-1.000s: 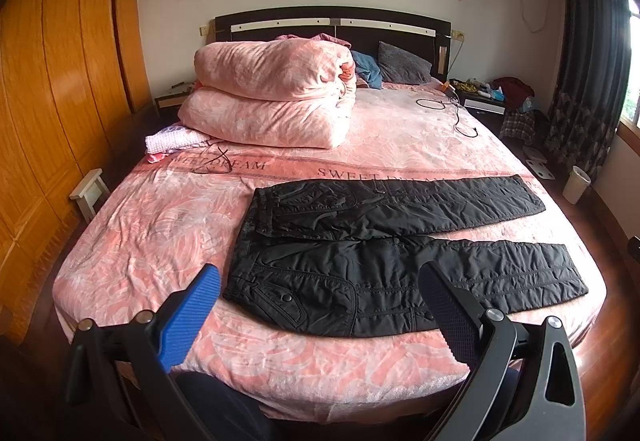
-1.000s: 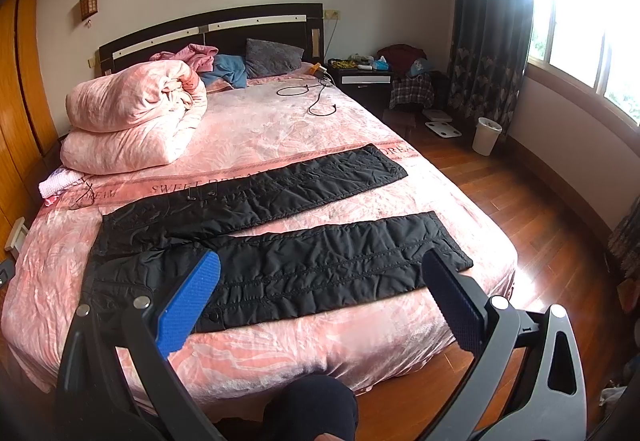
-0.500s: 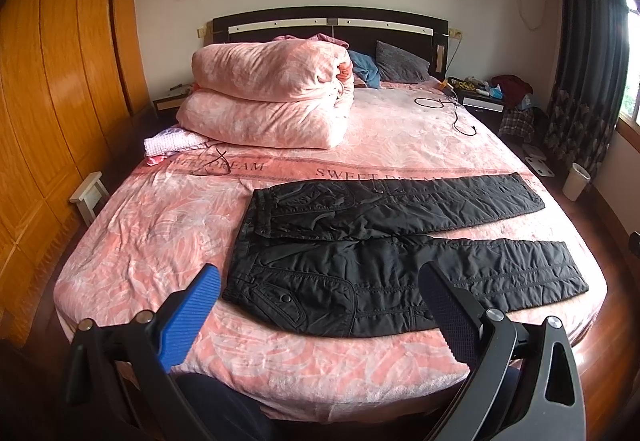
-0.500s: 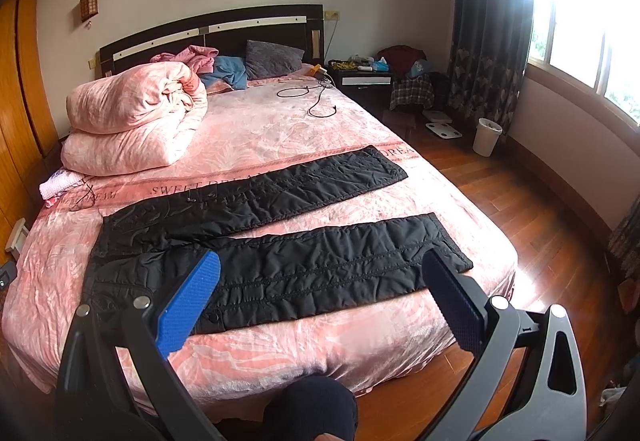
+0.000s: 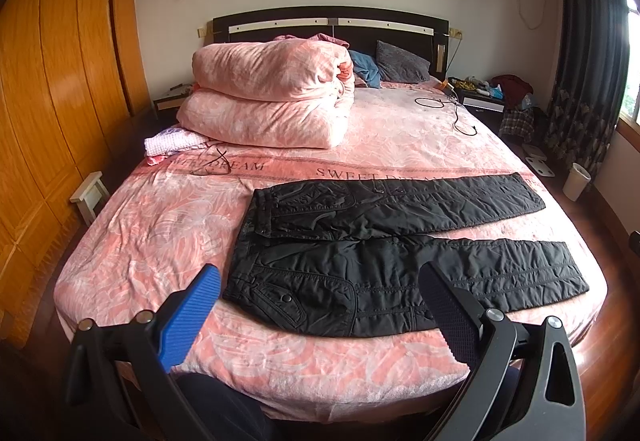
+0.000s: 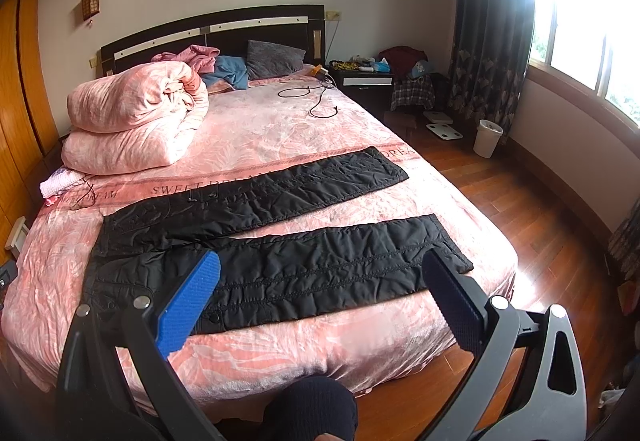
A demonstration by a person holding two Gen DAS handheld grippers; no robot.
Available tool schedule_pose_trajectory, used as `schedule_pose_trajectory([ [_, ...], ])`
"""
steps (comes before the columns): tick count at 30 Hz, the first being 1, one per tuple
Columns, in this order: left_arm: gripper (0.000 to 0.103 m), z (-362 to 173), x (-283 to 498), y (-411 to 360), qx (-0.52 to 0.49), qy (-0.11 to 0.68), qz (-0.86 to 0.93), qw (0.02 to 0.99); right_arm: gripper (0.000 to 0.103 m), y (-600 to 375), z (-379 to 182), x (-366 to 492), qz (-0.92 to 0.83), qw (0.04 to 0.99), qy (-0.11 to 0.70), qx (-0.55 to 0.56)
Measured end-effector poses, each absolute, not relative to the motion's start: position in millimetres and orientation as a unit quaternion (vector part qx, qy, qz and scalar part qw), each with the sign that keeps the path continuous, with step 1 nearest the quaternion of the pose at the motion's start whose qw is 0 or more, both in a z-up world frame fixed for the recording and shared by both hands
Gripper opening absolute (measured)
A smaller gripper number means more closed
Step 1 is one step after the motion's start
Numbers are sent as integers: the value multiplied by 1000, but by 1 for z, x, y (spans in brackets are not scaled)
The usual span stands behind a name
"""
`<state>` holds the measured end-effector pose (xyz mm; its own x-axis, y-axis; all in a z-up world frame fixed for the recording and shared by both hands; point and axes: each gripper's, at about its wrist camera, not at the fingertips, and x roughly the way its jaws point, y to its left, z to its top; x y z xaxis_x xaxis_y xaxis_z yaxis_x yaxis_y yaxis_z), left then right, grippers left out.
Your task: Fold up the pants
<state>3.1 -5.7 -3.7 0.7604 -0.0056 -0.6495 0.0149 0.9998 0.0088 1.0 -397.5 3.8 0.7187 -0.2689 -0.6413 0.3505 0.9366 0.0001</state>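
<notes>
Black quilted pants [image 5: 360, 241] lie flat across the foot of the pink bed [image 5: 160, 233], waist to the left, both legs spread apart and pointing right. The same pants [image 6: 288, 237] show in the right wrist view. My left gripper [image 5: 320, 293] hovers open in front of the bed, above the waist and near leg, holding nothing. My right gripper [image 6: 322, 281] is open too, held off the bed over the near leg, its blue pad [image 6: 188, 305] and black pad [image 6: 452, 301] wide apart.
A folded pink duvet [image 5: 272, 93] sits at the head of the bed beside pillows [image 5: 400, 59]. A black cable [image 5: 452, 113] lies on the sheet. A wooden wardrobe [image 5: 48, 81] stands left, and a white bin [image 6: 486, 137] and wooden floor [image 6: 540, 233] lie right. A person's knee [image 6: 312, 409] is below.
Both views have shifted only slightly; the left gripper has drifted a touch to the right. The pants lie as before and both grippers stay open.
</notes>
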Motion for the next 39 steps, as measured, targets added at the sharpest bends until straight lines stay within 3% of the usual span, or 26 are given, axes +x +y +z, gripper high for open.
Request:
schedule_pose_trajectory([
  [39, 99, -9, 7, -2, 3, 357, -8, 934, 101, -396, 2, 2, -174, 922, 339, 64],
])
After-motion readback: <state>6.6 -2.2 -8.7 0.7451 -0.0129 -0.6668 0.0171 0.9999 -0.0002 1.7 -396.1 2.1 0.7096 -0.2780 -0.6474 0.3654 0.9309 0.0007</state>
